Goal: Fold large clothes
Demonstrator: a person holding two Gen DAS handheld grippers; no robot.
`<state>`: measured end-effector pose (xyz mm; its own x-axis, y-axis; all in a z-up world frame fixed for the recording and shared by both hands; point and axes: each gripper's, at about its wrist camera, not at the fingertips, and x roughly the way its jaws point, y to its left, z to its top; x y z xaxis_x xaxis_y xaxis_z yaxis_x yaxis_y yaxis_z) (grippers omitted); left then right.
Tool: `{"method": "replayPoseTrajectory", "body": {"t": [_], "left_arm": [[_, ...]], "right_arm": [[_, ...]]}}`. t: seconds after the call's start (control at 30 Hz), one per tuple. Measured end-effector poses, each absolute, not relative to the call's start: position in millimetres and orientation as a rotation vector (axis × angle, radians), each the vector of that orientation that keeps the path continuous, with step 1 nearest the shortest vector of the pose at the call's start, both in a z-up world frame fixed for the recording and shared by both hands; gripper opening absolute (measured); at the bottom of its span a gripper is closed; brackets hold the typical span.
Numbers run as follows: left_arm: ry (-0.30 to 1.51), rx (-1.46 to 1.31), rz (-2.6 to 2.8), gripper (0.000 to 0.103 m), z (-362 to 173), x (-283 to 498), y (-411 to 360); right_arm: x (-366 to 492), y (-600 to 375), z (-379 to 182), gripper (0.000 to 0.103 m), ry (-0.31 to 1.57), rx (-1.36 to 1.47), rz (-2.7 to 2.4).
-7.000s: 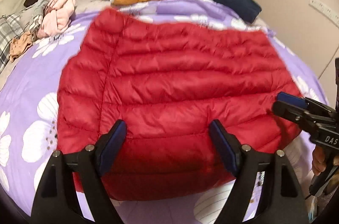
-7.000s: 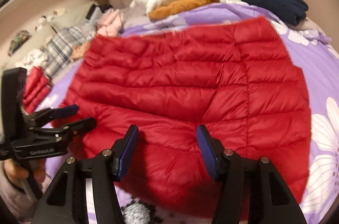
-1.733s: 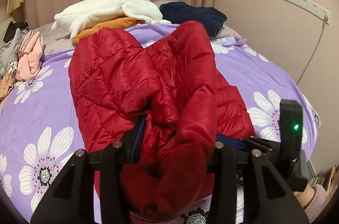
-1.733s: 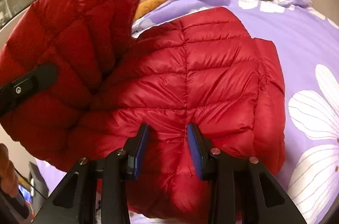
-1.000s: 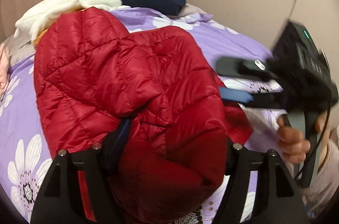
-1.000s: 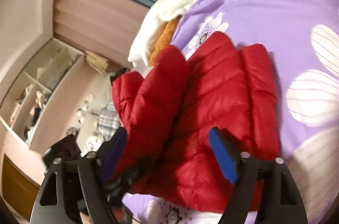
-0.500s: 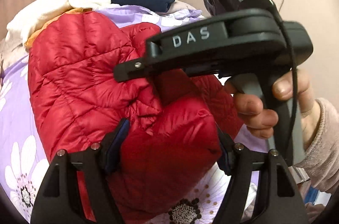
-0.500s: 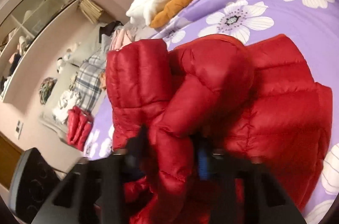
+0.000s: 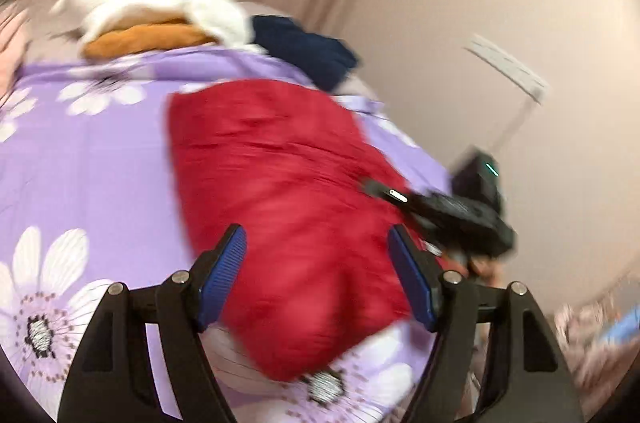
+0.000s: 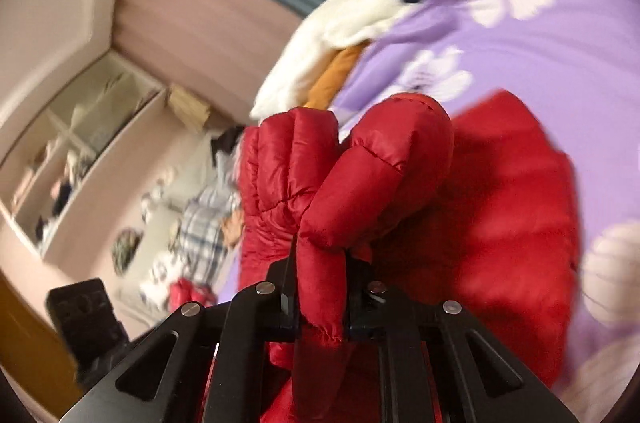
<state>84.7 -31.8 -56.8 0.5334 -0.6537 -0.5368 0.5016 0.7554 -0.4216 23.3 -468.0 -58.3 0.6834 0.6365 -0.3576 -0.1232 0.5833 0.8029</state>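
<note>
The red down jacket (image 9: pixel 288 207) lies on the purple flowered bed (image 9: pixel 80 159) as a long narrow bundle, no longer the wide flat spread it was 7 seconds ago; both sides appear to have been brought in toward the middle.

2 things have just changed. The left hand-held gripper (image 9: pixel 318 275), which half a second ago had a thick wad of jacket between its blue pads, now stands wide with nothing pinched; the jacket shows behind the gap, and the view is blurred as this hand pulls back. The right hand-held gripper (image 10: pixel 322 289), which was wide 1 second ago, is closing its jaws to a narrow gap on a puffy fold of the jacket (image 10: pixel 344 183), with red fabric squeezed between them and bulging above.

So the garment has passed from the left hand to the right. My reading is that the lengthwise folds are done and the right hand now controls the next fold. The slippery, springy padding may puff open unless it is pressed flat.
</note>
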Motion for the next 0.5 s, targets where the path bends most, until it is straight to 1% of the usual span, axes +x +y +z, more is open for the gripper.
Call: {"method": "replayPoseTrajectory", "body": {"t": [0.07, 0.1, 0.17, 0.23, 0.33, 0.37, 0.43, 0.5], "left_arm": [[0.749, -0.234, -0.642, 0.069, -63, 97, -32], [0.760, -0.236, -0.617, 0.064, -67, 106, -35], [0.774, -0.242, -0.592, 0.057, -71, 117, -39], [0.787, -0.241, -0.575, 0.045, -70, 130, -47], [0.797, -0.237, -0.562, 0.038, -67, 152, -56], [0.801, -0.226, -0.549, 0.038, -68, 155, -59], [0.843, -0.219, -0.520, 0.041, -76, 169, -66], [0.895, -0.224, -0.497, 0.041, -91, 183, -72]], "right_arm": [[19, -480, -74, 0.015, 0.695, 0.879, 0.444], [18, -481, -78, 0.015, 0.700, 0.881, 0.430], [16, -485, -85, 0.015, 0.710, 0.860, 0.393], [16, -484, -86, 0.015, 0.720, 0.830, 0.373], [17, -478, -88, 0.015, 0.737, 0.784, 0.359], [17, -475, -88, 0.015, 0.740, 0.754, 0.350], [18, -470, -88, 0.015, 0.745, 0.725, 0.340], [17, -472, -91, 0.015, 0.753, 0.705, 0.333]]}}
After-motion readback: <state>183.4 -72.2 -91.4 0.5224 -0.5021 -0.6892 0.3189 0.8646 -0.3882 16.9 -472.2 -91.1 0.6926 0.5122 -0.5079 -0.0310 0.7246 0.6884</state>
